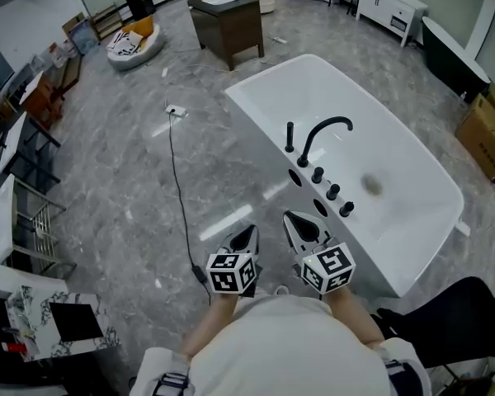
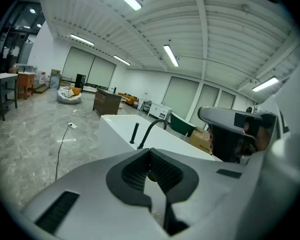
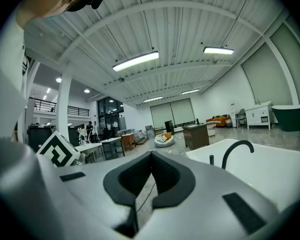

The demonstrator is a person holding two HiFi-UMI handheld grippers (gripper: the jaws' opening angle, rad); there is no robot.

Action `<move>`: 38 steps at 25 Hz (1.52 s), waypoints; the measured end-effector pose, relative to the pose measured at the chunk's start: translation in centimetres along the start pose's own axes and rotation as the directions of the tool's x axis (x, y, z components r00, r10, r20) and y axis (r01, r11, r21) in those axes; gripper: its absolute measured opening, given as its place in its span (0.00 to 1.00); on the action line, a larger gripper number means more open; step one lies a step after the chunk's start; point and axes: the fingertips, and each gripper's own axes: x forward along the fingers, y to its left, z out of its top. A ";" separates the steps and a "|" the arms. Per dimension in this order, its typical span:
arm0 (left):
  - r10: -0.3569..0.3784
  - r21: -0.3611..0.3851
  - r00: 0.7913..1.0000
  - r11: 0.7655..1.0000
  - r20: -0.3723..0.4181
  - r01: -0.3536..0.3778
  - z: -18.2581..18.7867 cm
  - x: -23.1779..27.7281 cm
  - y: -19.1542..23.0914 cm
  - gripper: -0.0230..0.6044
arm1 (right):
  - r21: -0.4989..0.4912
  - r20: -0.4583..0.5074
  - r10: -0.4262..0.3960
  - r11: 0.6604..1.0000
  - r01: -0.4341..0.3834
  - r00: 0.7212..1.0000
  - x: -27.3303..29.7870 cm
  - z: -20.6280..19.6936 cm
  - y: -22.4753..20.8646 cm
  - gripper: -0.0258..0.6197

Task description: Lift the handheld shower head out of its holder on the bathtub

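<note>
The handheld shower head (image 1: 289,136) is a slim black rod that stands upright in its holder on the near rim of the white bathtub (image 1: 412,221). Beside it arches the black faucet (image 1: 320,134), followed by three black knobs (image 1: 332,191) along the rim. My left gripper (image 1: 252,230) is shut and empty over the floor, short of the tub. My right gripper (image 1: 290,218) is shut and empty too, close to the tub's outer wall below the knobs. In the left gripper view the shower head (image 2: 134,133) and faucet (image 2: 152,129) stand ahead of the left gripper (image 2: 150,151). Past the right gripper (image 3: 151,155), the right gripper view has the shower head (image 3: 211,160) to the right.
A black cable (image 1: 178,196) runs across the marble floor from a socket (image 1: 175,110) towards me. A dark wooden cabinet (image 1: 227,25) stands beyond the tub. A cardboard box (image 1: 488,134) and a dark tub (image 1: 454,56) are at the right, a black seat (image 1: 454,320) at the lower right.
</note>
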 end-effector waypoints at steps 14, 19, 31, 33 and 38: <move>0.010 -0.023 1.000 1.000 -0.026 -0.011 -2.1 -0.7 -0.8 0.07 | 0.055 0.010 0.003 0.998 -0.004 1.000 -1.9 -0.9 -0.3 0.07; -0.004 -0.024 0.999 1.000 -0.032 0.003 -1.7 0.3 -1.1 0.07 | 0.064 0.007 -0.007 0.998 0.007 1.000 -1.7 -0.7 -1.2 0.07; -0.046 -0.018 0.998 0.999 -0.033 0.046 1.8 5.7 1.6 0.07 | 0.061 0.006 -0.065 0.996 0.064 0.998 3.6 0.5 -5.3 0.07; -0.043 -0.024 0.999 0.999 -0.033 0.042 2.6 6.9 2.8 0.07 | 0.055 0.005 -0.067 0.996 0.067 0.998 5.2 0.9 -6.2 0.07; -0.040 -0.030 0.999 0.999 -0.023 0.040 5.9 9.5 6.2 0.07 | 0.040 0.001 -0.072 0.997 0.072 0.997 9.8 2.5 -7.7 0.07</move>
